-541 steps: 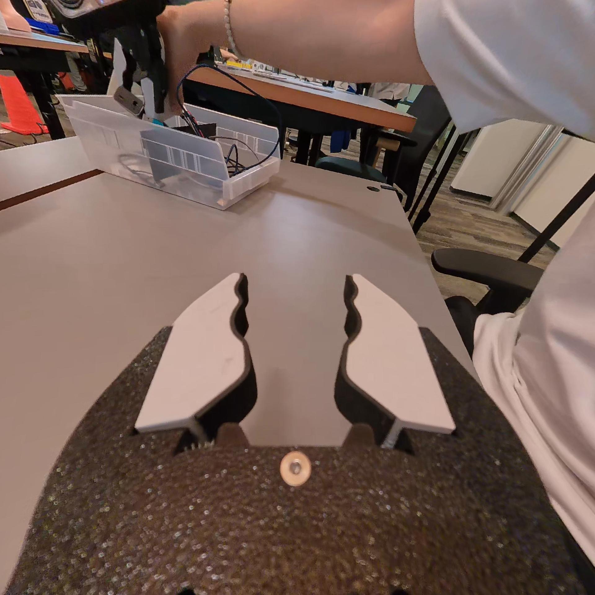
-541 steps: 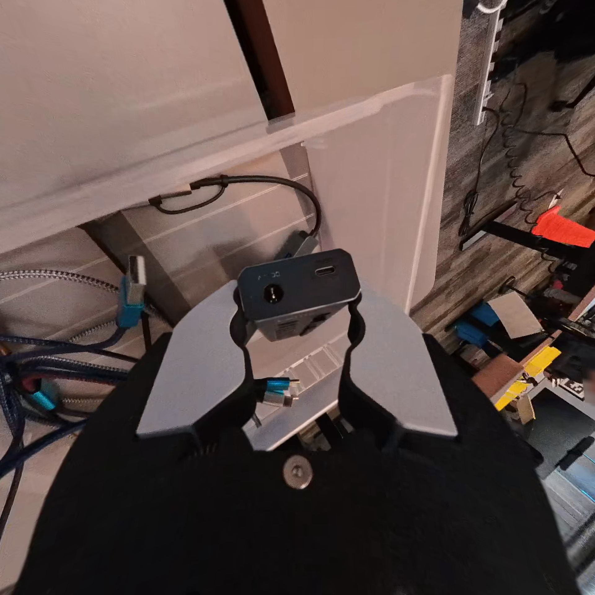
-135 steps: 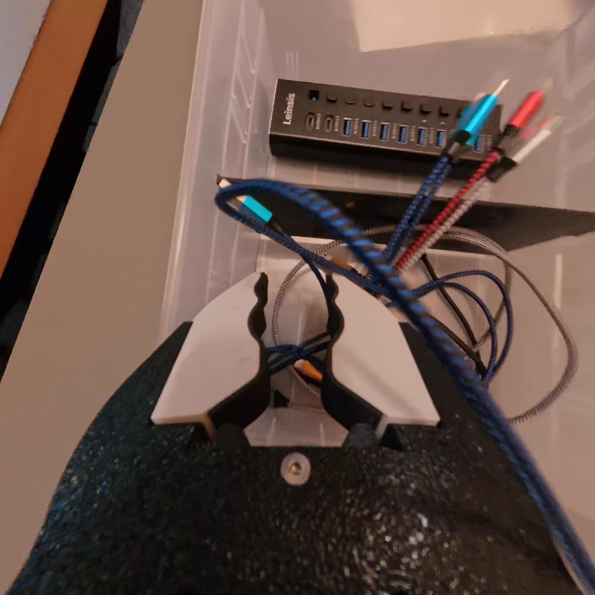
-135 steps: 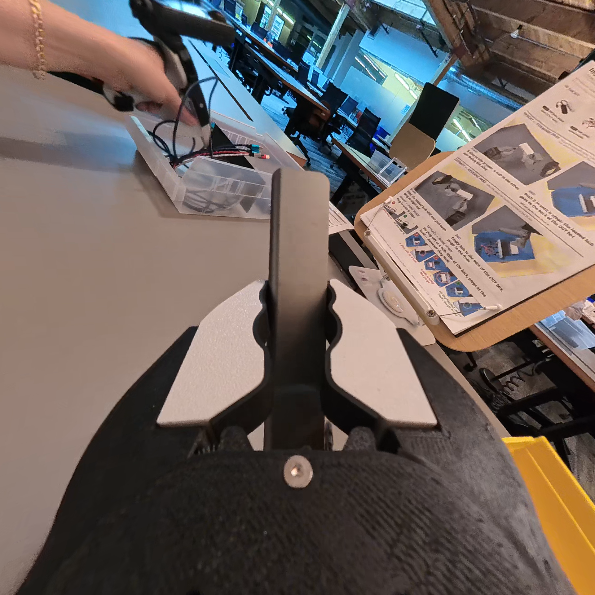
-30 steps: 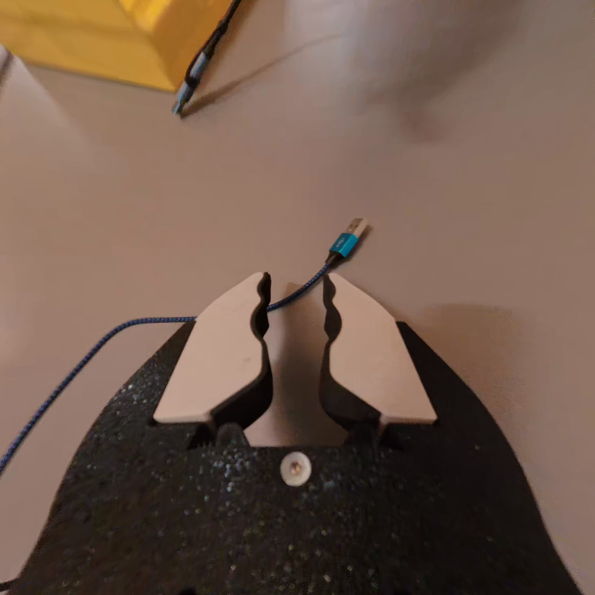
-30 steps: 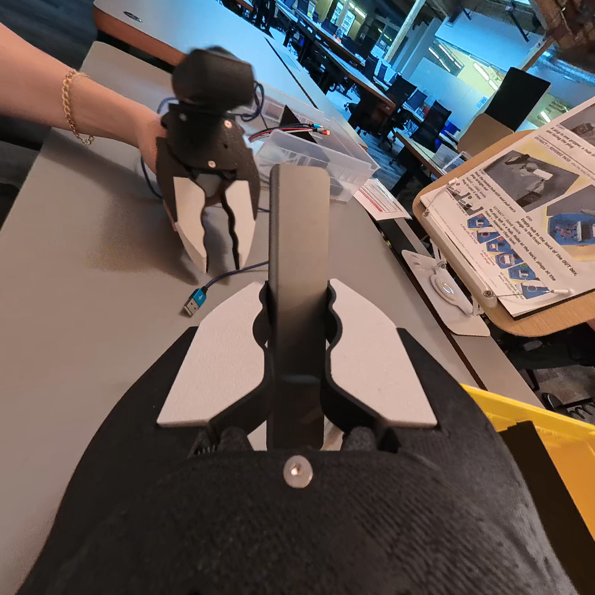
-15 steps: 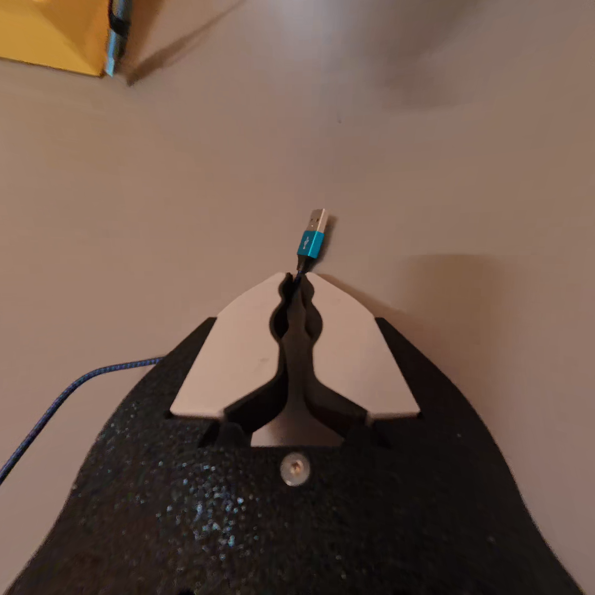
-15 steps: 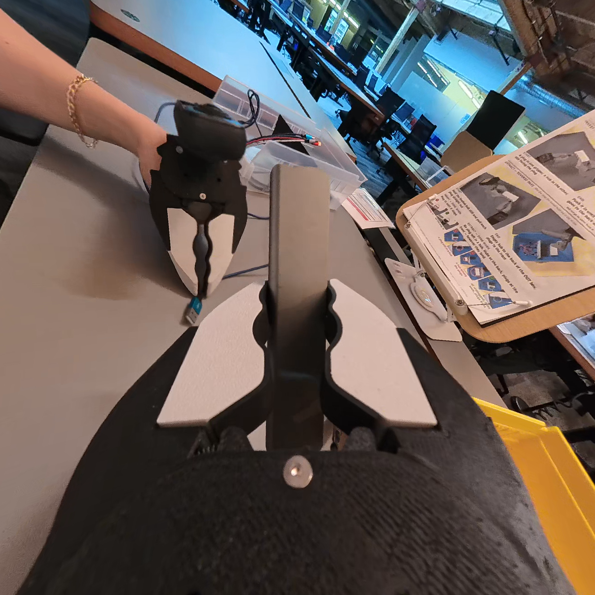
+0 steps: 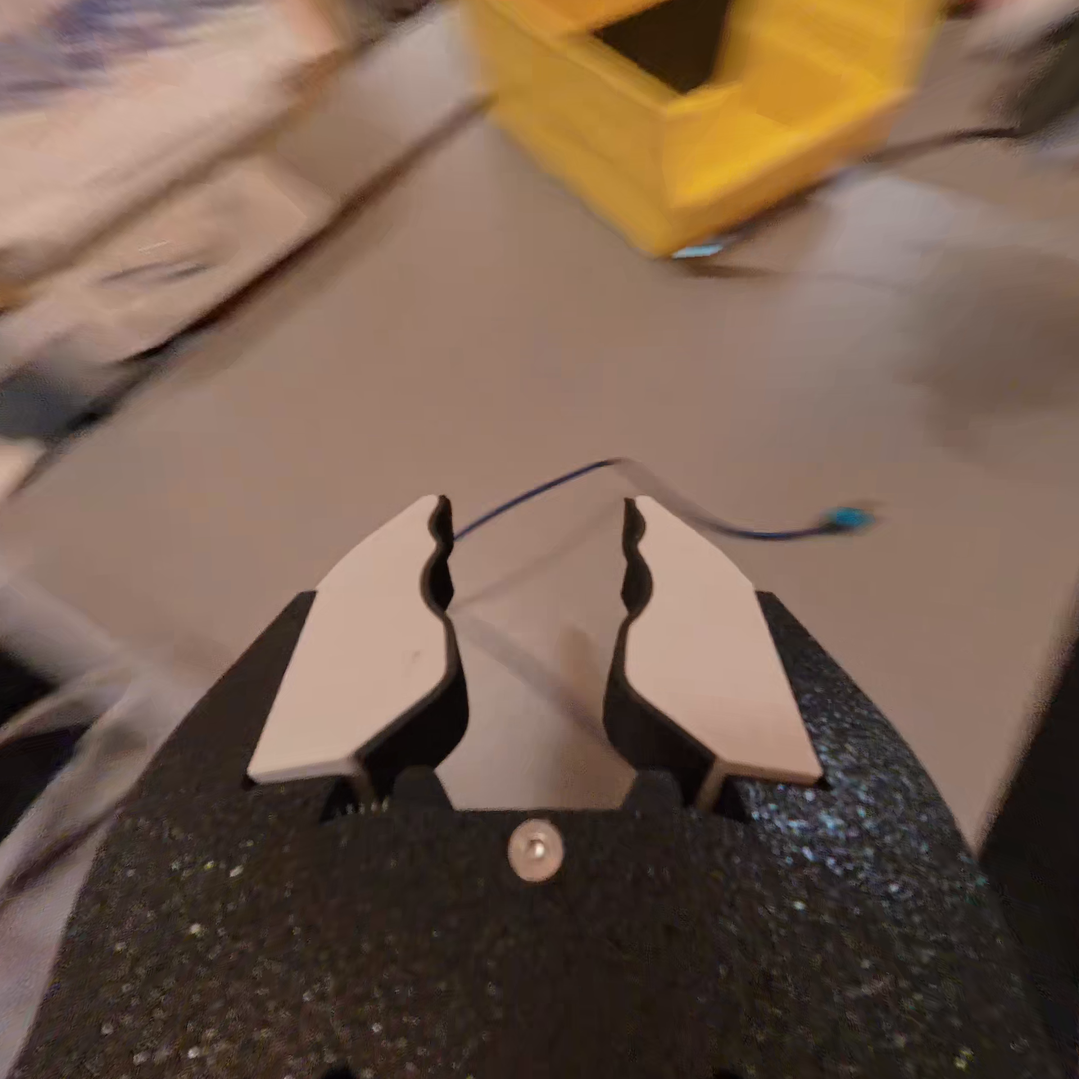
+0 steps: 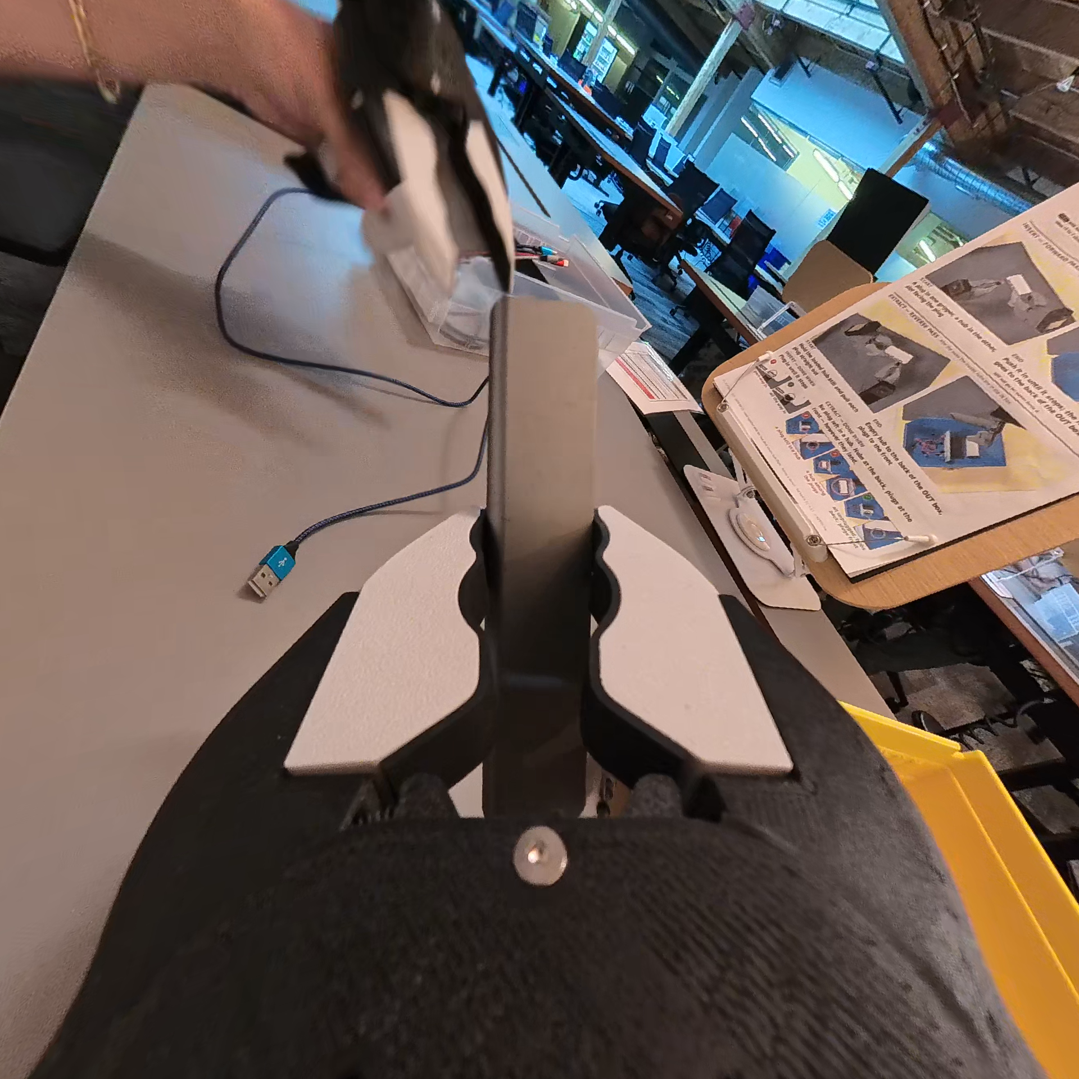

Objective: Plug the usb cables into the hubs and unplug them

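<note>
Two grippers over one grey table (image 10: 146,467), a braided blue usb cable (image 10: 350,514) lying loose on it.

Leftmost in the right wrist view, the cable's teal plug (image 10: 271,571) rests flat on the table, cord looping back toward the clear bin (image 10: 584,303). Above it the left gripper (image 9: 537,525), blurred and lifted off the surface, has its fingers spread wide and empty. At centre the right gripper (image 10: 540,560) clamps a dark flat hub (image 10: 543,438) upright. Farther right sit an instruction board (image 10: 934,409) and a yellow bin (image 10: 992,846).
</note>
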